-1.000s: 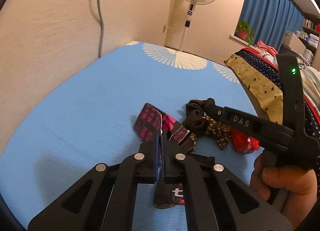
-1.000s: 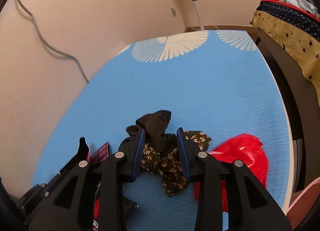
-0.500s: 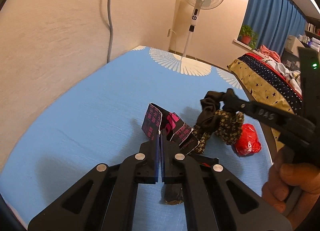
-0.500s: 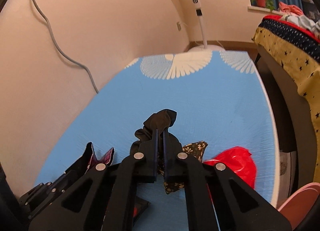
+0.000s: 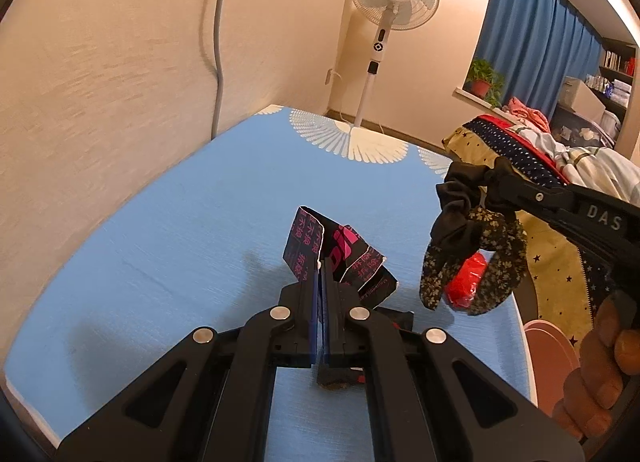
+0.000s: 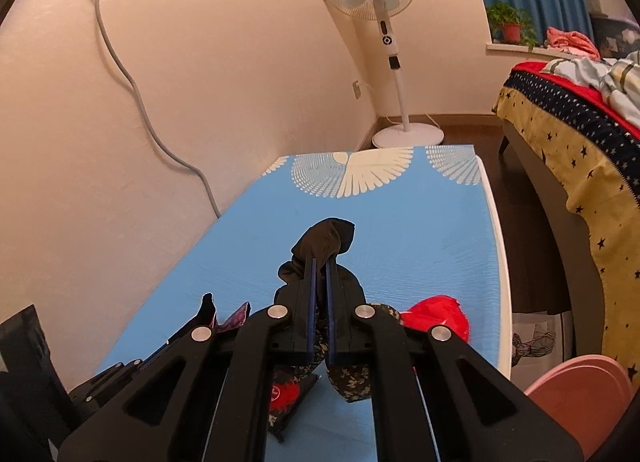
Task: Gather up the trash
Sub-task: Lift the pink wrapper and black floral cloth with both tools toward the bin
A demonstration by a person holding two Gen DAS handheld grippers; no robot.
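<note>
My left gripper (image 5: 321,268) is shut on a black and pink wrapper (image 5: 320,246) and holds it above the blue table (image 5: 180,230). My right gripper (image 6: 319,264) is shut on a black and floral scrunchie (image 6: 324,240), lifted off the table; the scrunchie also shows in the left wrist view (image 5: 472,234), hanging from the right gripper's tip. A crumpled red wrapper (image 6: 436,316) lies on the table near its right edge, also in the left wrist view (image 5: 466,280). A dark wrapper with red print (image 6: 286,398) lies on the table below my grippers.
A pink bin (image 6: 580,390) stands on the floor right of the table, also in the left wrist view (image 5: 552,354). A bed with a starred cover (image 6: 580,134) stands to the right. A standing fan (image 6: 380,22) and a wall with a cable (image 6: 132,78) lie beyond.
My right gripper closed on the scrunchie and lifted it off the table. My left gripper rose with the black and pink wrapper.
</note>
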